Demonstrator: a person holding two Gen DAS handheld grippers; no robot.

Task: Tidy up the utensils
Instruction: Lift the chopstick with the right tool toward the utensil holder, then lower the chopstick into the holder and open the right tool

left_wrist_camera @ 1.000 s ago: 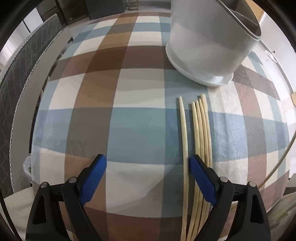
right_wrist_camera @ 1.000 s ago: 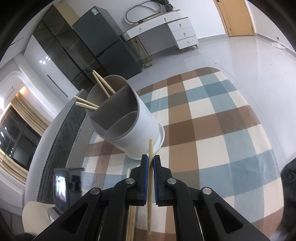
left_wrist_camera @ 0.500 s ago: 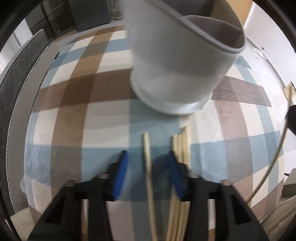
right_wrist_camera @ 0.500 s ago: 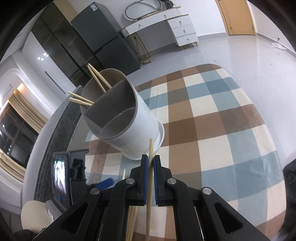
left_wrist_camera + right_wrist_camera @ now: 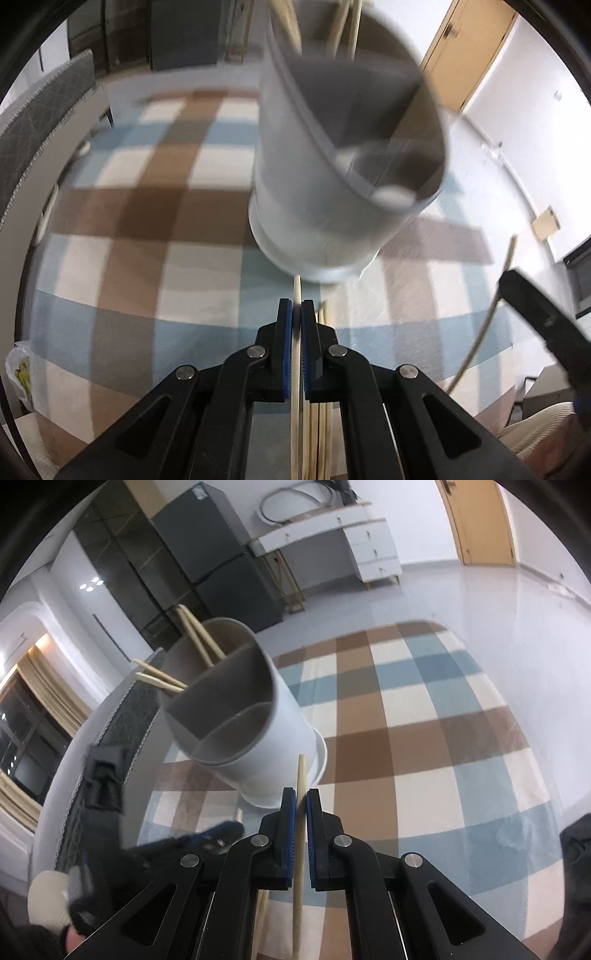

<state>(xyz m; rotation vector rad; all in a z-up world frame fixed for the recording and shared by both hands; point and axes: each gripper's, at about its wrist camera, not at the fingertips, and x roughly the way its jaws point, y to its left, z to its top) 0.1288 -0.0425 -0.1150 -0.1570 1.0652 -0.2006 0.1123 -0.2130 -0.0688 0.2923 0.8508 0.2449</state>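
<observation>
The left gripper (image 5: 296, 308) has just been closing, and its blue pads now press on a single pale chopstick (image 5: 295, 373) that runs straight between them, from 6 o'clock up toward 12 o'clock. The tip of this chopstick reaches the base of the white utensil holder (image 5: 314, 206), which stands just beyond the gripper at 12 o'clock on the checked tablecloth (image 5: 129, 229). This view is blurred. Just to the right of the held stick, at about 5 o'clock, several other chopsticks (image 5: 322, 424) lie together on the cloth under the right finger.

The right gripper (image 5: 300, 797) is closed as well, gripping another chopstick (image 5: 300, 834) that stands almost upright between the pads, its top end in front of the holder's foot. From this side the holder (image 5: 266, 746) is at 11 o'clock and shows its inner dividers; four chopsticks (image 5: 199, 642) lean out of the far compartment toward 10 and 11 o'clock. At 8 o'clock the left gripper appears blurred, low over the cloth, with a gloved hand (image 5: 50, 897) behind it.
</observation>
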